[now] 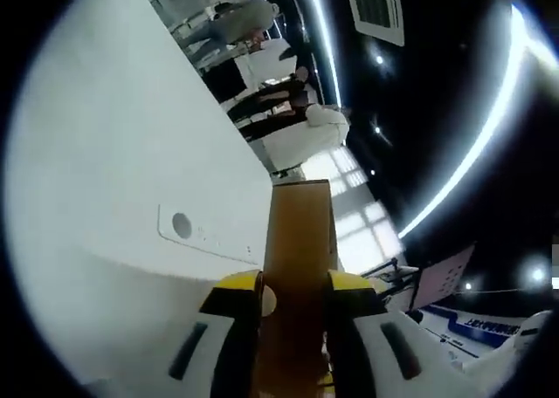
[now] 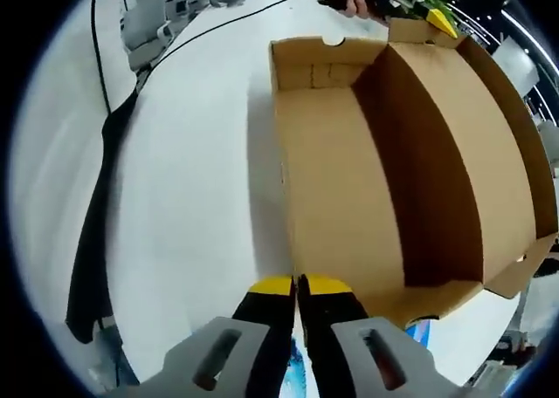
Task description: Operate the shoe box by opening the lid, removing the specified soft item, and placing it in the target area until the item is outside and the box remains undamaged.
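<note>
Left gripper (image 1: 295, 306) is clamping the lid (image 1: 300, 241) against ceiling lights; right gripper (image 2: 297, 286), jaws together, is overlooking the open box (image 2: 349, 180).

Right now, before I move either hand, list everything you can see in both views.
Shoe box: one, brown cardboard, open, on the white table, interior looks empty from the right gripper view.
Lid: one, brown cardboard, raised upright along the box's far side; its edge is clamped between the left jaws.
Table: one, white, under the box.
Black strap or cloth: one, lying along the table's left edge.
Black cable: one, running across the table beyond the box.
Ceiling light strips: several, white, in the left gripper view.
People: a few, in the background of the left gripper view.
Left gripper: yellow-tipped, shut on the lid.
Right gripper: yellow-tipped, jaws closed, at the box's near corner.
</note>
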